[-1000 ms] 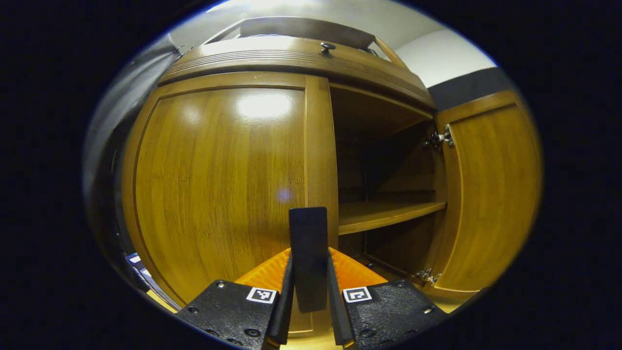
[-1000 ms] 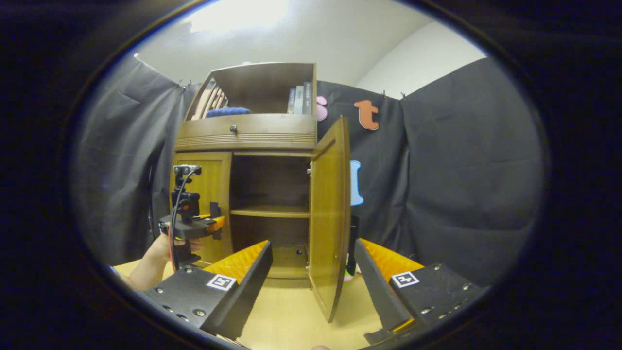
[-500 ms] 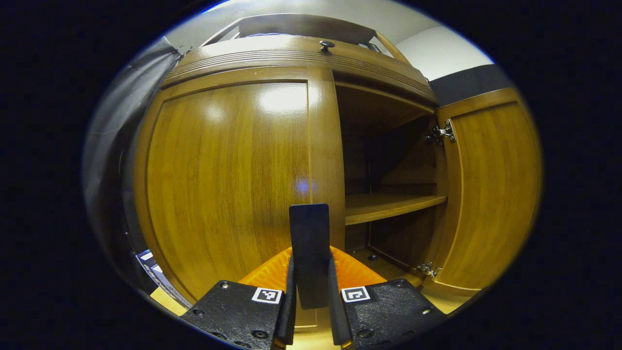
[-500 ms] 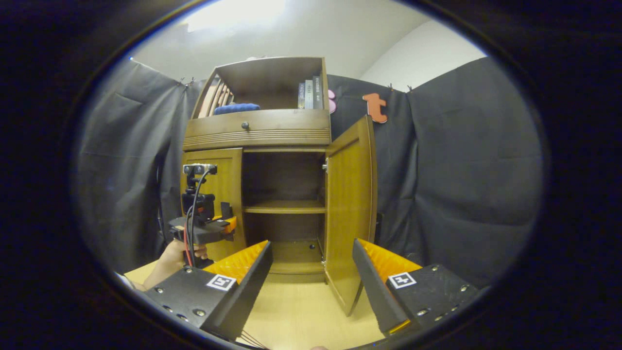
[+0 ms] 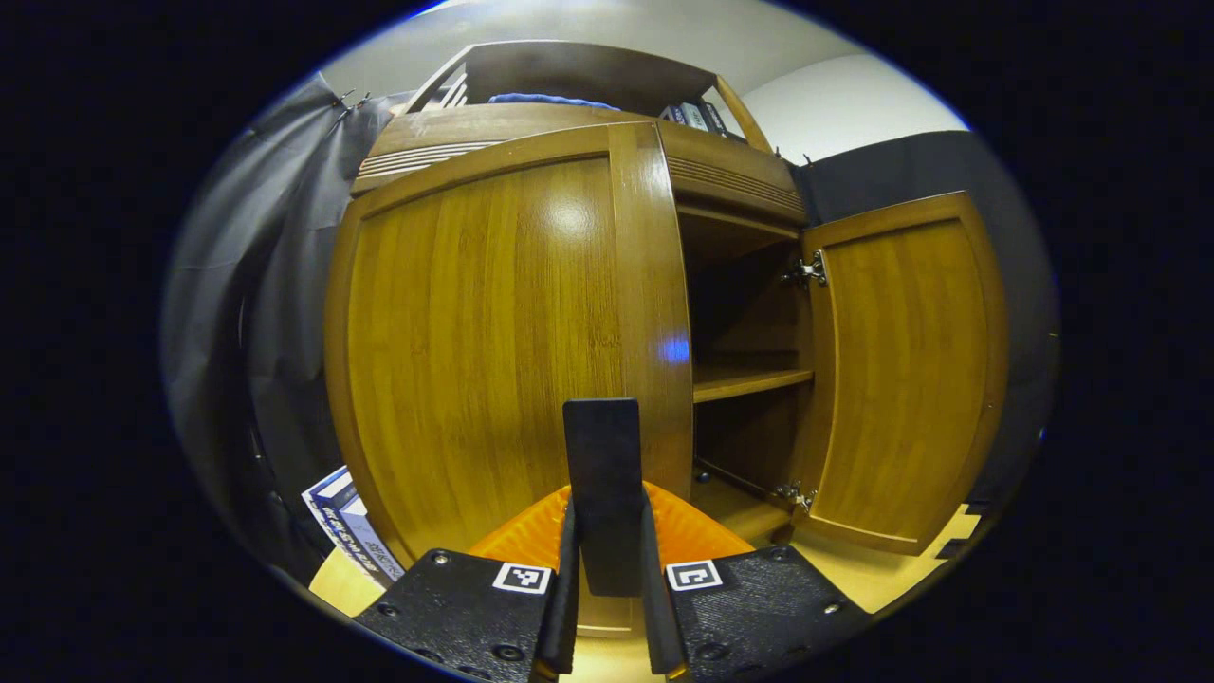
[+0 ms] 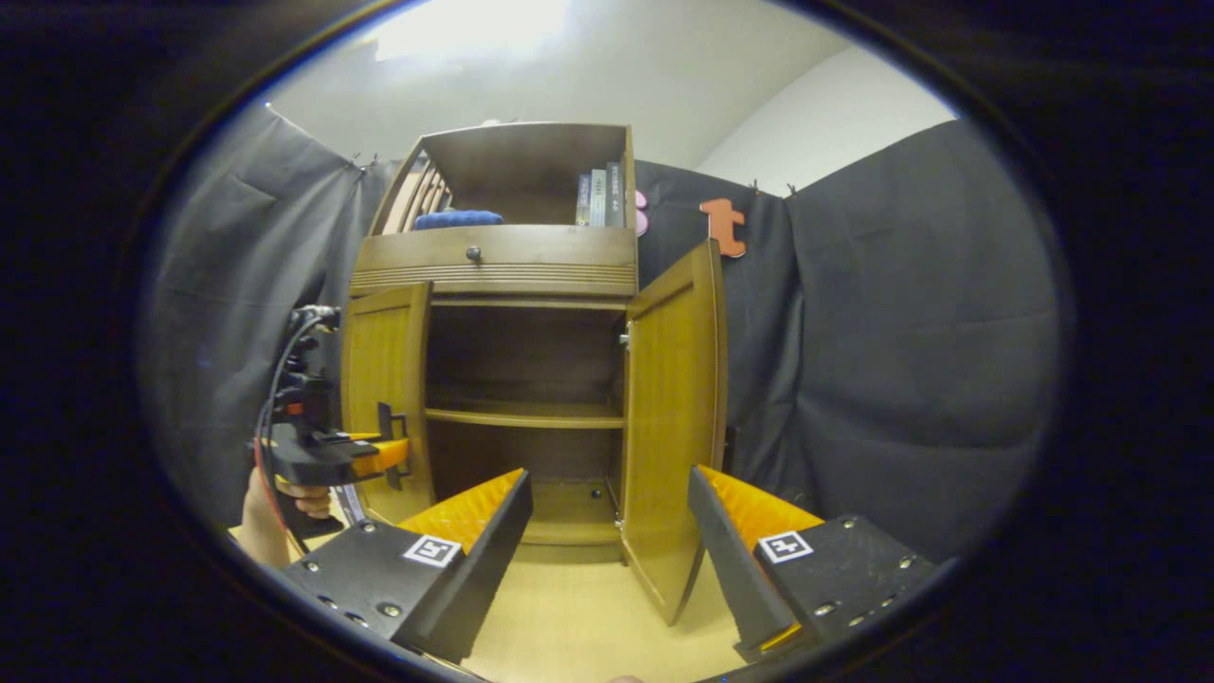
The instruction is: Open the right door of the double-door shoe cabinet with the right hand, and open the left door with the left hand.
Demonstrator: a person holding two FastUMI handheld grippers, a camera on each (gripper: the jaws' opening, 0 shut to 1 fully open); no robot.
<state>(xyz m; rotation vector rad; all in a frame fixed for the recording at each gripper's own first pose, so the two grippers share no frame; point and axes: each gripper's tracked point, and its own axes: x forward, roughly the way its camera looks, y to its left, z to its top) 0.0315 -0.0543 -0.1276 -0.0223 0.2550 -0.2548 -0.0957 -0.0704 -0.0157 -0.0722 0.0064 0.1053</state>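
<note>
The wooden shoe cabinet [image 6: 493, 275] stands ahead. Its left door [image 5: 493, 332] is swung partly out, and my left gripper [image 5: 604, 512] is shut on that door's flat black handle [image 5: 601, 455]. In the right gripper view the left door [image 6: 384, 379] stands ajar, with the left gripper [image 6: 379, 455] at its handle and a hand [image 6: 275, 493] holding it. The right door [image 6: 669, 417] stands wide open, also seen as the right door [image 5: 901, 370] past a bare inner shelf [image 5: 749, 379]. My right gripper [image 6: 609, 479] is open and holds nothing, well back from the cabinet.
A drawer with a dark knob [image 6: 471, 253] sits above the doors. Above it, an open shelf holds books [image 6: 593, 194] and a blue item [image 6: 455, 218]. Boxes [image 5: 341, 517] lean by the cabinet's left foot. Pale wooden floor [image 6: 569, 617] lies in front.
The left door has swung outward from shut to partly open, with my left gripper still on its handle. The right gripper has stayed open and barely shifted.
</note>
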